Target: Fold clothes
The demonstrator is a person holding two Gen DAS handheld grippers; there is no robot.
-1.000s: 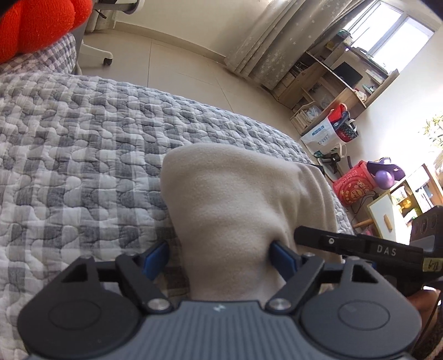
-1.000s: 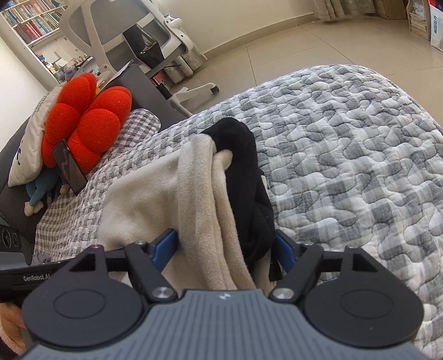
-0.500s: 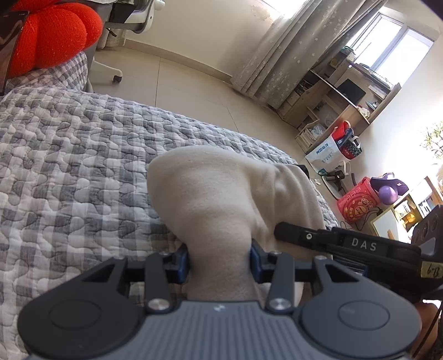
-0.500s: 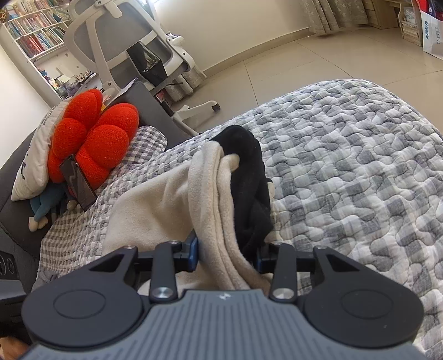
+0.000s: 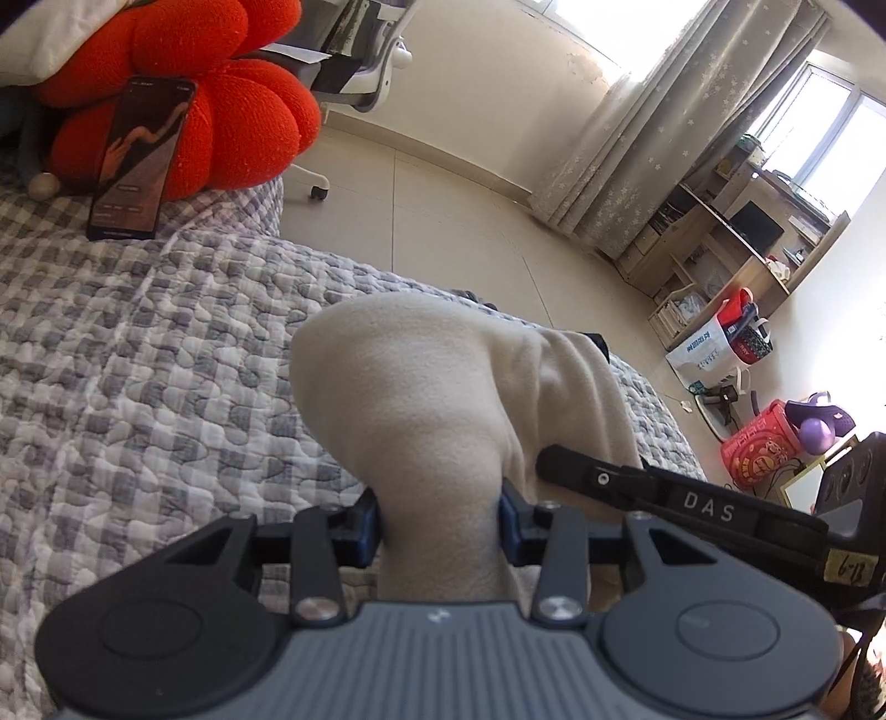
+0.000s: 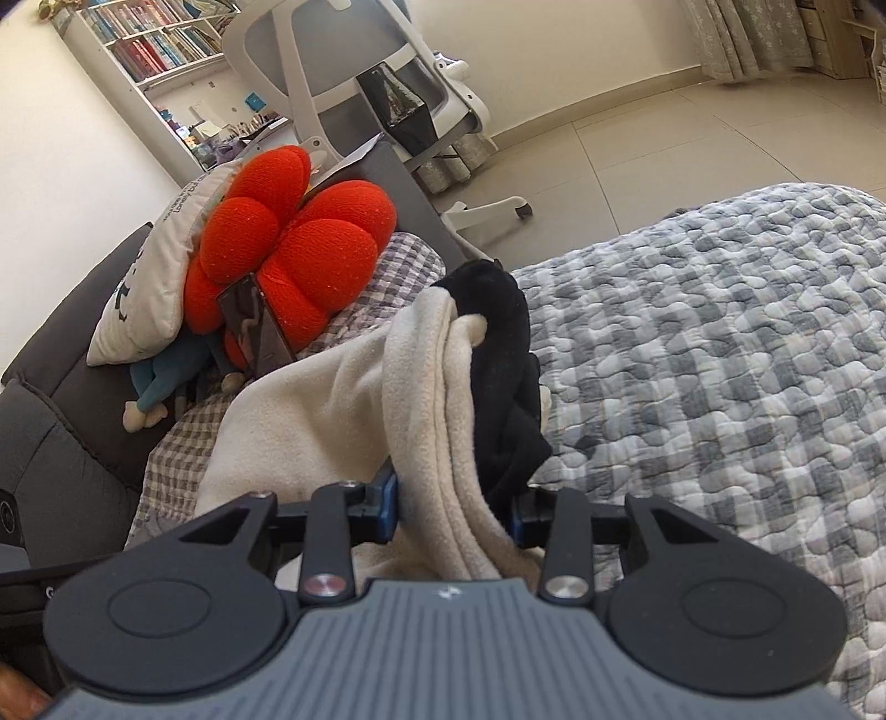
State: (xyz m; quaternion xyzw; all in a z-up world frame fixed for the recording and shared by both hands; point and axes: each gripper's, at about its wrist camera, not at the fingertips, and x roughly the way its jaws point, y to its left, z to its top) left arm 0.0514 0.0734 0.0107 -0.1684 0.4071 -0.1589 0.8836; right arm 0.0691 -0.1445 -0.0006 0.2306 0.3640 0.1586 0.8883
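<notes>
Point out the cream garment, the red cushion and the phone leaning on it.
cream garment [image 5: 421,399]: left wrist view, on the raised fold above the tool.
red cushion [image 6: 310,255]: right wrist view, on a central lobe.
phone [image 5: 141,160]: left wrist view, on the middle of its screen.

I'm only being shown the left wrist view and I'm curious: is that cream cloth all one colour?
Observer: No. In the right wrist view the cream garment has a black part bunched beside it.
Operator: Does the other tool hold it too?
Observer: Yes, the right tool is clamped on cream and black together.
Operator: What's behind that red cushion?
Observer: A white pillow leans behind the red cushion, with a bookshelf further back.
</notes>
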